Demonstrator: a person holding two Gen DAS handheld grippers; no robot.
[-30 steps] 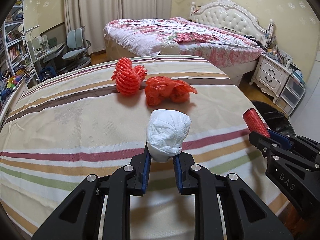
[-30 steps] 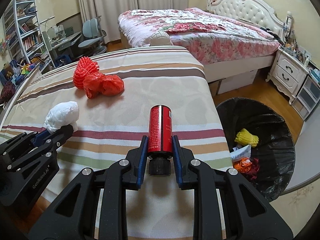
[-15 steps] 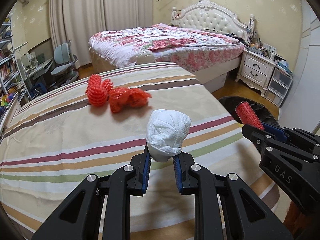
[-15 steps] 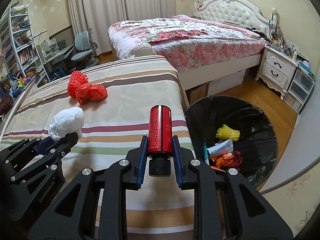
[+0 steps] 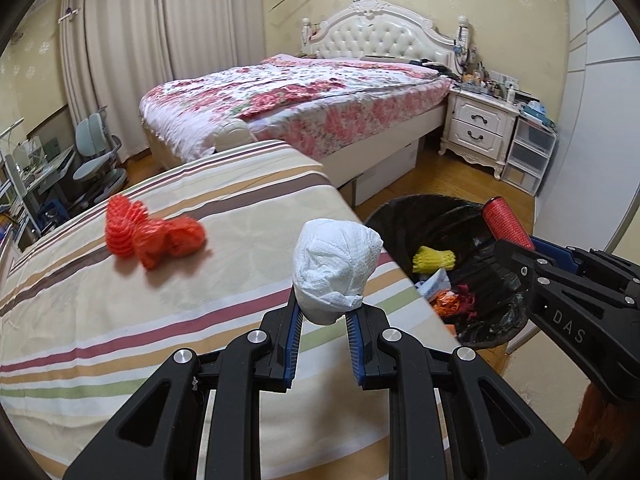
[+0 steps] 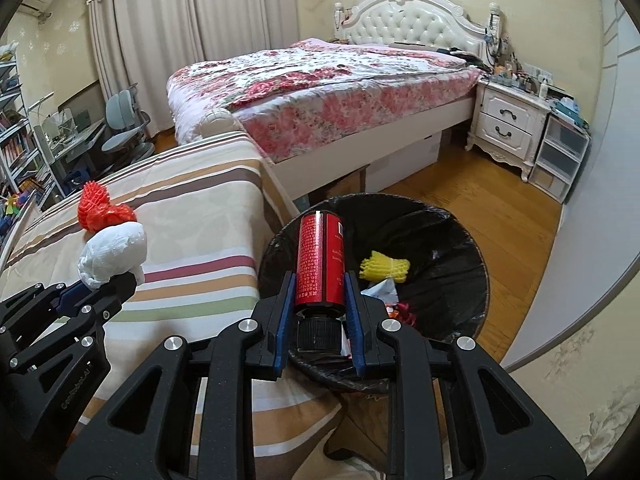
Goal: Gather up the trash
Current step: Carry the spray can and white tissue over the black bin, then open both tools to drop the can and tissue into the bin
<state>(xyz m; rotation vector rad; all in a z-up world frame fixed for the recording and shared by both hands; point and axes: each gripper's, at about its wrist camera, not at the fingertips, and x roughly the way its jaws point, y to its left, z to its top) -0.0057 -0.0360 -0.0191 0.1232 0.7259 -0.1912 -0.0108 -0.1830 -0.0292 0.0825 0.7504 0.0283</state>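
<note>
My left gripper (image 5: pixel 322 314) is shut on a crumpled white paper wad (image 5: pixel 334 268) and holds it above the striped bed's right edge; the wad also shows in the right wrist view (image 6: pixel 114 254). My right gripper (image 6: pixel 320 296) is shut on a red bottle with a black cap (image 6: pixel 321 260), held over the near rim of the black-lined trash bin (image 6: pixel 452 240). The bottle's end shows in the left wrist view (image 5: pixel 506 222), over the bin (image 5: pixel 400 210). Red foam nets (image 5: pixel 154 232) lie on the striped cover (image 5: pixel 120 320).
The bin holds a yellow foam net (image 6: pixel 384 268) and mixed scraps. It stands on wood floor beside the striped bed. A floral bed (image 6: pixel 340 84), a white nightstand (image 6: pixel 508 128) and plastic drawers (image 6: pixel 560 160) are behind. Desk chairs (image 5: pixel 96 152) stand far left.
Both grippers have swung right with their loads, from over the striped bed toward the bin. The red bottle is now over the bin's near rim; the wad is at the bed's edge.
</note>
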